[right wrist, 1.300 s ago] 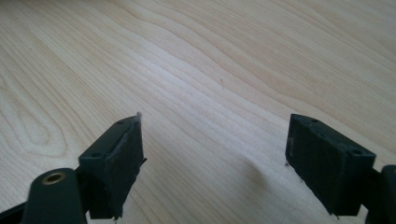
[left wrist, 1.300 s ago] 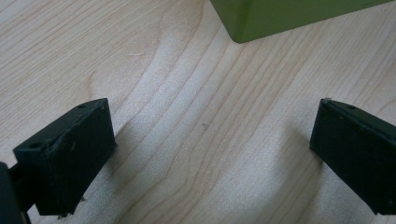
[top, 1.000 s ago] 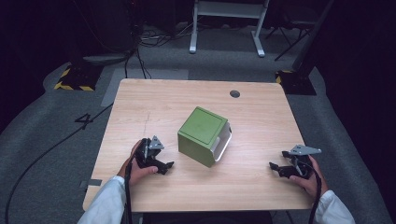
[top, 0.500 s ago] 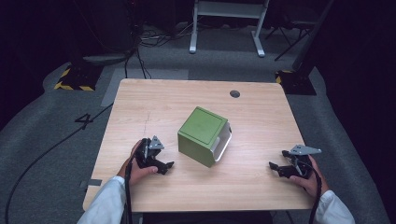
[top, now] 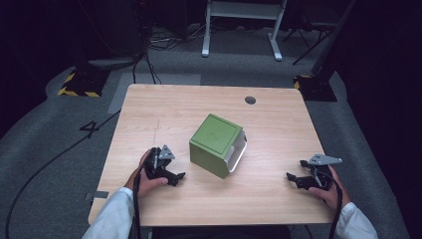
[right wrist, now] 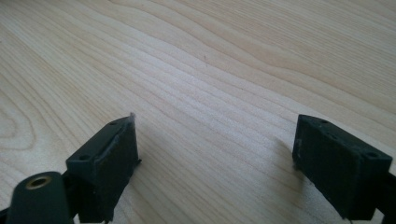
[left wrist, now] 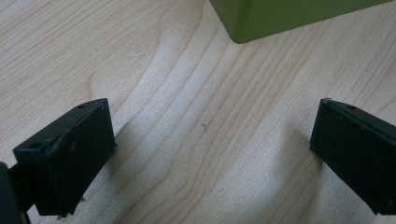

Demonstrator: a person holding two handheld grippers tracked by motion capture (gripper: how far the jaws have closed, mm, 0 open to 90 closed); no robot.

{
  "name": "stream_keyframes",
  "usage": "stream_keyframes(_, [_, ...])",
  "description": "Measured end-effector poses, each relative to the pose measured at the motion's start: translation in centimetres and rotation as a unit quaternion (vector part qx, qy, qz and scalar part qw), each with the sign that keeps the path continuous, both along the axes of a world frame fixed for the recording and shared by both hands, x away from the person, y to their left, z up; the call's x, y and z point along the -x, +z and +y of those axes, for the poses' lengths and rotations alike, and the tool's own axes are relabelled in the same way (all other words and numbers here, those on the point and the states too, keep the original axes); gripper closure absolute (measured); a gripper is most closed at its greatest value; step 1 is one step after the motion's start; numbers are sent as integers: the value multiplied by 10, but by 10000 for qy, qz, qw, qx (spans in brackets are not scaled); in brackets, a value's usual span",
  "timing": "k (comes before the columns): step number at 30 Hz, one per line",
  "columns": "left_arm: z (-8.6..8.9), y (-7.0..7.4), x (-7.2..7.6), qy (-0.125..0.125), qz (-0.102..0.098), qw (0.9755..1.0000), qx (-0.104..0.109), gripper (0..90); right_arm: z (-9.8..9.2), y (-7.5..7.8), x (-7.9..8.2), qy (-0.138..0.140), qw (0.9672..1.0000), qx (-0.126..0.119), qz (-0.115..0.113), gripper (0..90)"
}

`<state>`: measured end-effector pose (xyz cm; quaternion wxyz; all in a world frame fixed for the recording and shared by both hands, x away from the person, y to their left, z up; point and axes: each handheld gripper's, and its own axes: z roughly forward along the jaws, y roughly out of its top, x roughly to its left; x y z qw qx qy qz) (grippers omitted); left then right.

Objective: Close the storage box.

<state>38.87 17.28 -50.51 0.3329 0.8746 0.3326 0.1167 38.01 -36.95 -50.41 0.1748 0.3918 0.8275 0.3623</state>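
Observation:
A green box (top: 215,142) with a white open side facing right stands slightly turned at the middle of the wooden table (top: 174,109). My left gripper (top: 175,177) rests in a hand on the table just left of the box, jaws open and pointing right. In the left gripper view its gripper (left wrist: 212,121) has bare wood between the jaws and a corner of the green box (left wrist: 289,16) ahead. My right gripper (top: 293,179) rests near the table's right front, pointing left. Its jaws (right wrist: 217,135) have just been opening and stand wide with nothing between them.
A round dark cable hole (top: 250,100) sits near the table's far edge. Beyond the table, cables trail over the grey floor, a white metal frame (top: 239,30) stands at the back, and a yellow-black striped base (top: 77,84) lies at the far left.

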Motion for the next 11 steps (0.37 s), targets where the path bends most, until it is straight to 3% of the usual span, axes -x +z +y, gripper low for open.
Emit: stream_keyframes(11, [0, 0, -1, -9, -23, 10000, -9, 1, 0, 0, 0, 21, 10000, -9, 10, 139])
